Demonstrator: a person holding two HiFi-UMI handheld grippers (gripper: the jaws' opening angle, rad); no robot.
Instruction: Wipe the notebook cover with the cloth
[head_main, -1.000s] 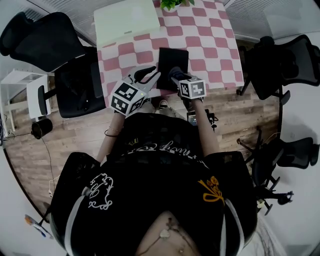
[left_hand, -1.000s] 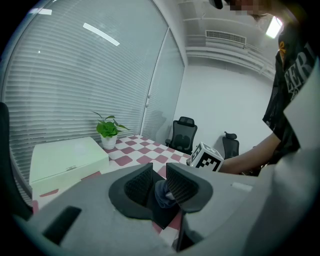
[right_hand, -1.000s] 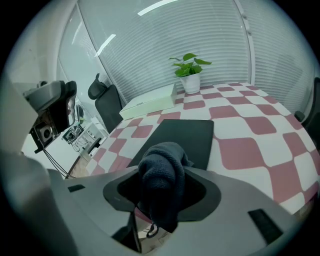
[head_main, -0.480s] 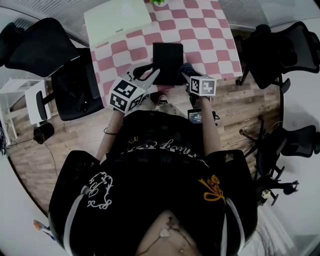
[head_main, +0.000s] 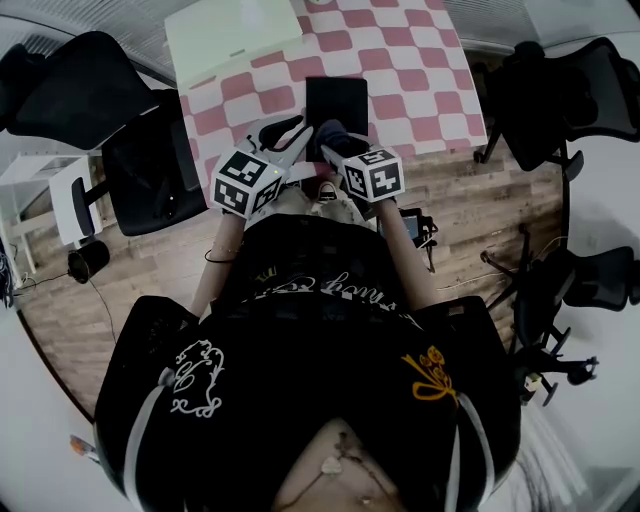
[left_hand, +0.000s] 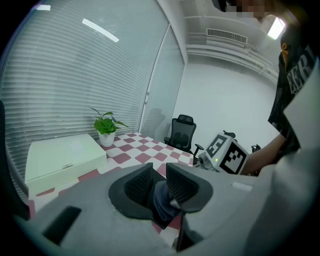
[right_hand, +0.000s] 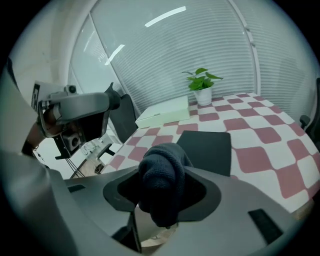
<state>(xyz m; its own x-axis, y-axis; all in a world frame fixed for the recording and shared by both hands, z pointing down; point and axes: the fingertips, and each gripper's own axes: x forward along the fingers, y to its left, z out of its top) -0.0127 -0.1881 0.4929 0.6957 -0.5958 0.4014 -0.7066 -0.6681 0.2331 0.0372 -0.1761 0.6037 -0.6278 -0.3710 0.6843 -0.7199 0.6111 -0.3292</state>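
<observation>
Navy cloth (right_hand: 162, 175) clamped in right tongs (head_main: 335, 142); left tongs (left_hand: 159, 187) slightly apart, empty: notebook (right_hand: 207, 145), unpinned nr desk (right_hand: 260, 150) edge, may slide when wiped.

Far left corner: white box (head_main: 232, 40), low and flat-lidded, fills it.
Far edge: potted plant (right_hand: 202, 85) upright beside the box.
Middle: notebook (head_main: 337, 100) lies flat; bare table (head_main: 420, 80) open to its right.
Near edge: left gripper (head_main: 288, 137) and right gripper (head_main: 333, 140) crowd together, with the cloth (right_hand: 162, 185) bulging from the right one.
Flanks: left chair (head_main: 150, 170) close against the table; right chair (head_main: 550, 110) off the corner.
</observation>
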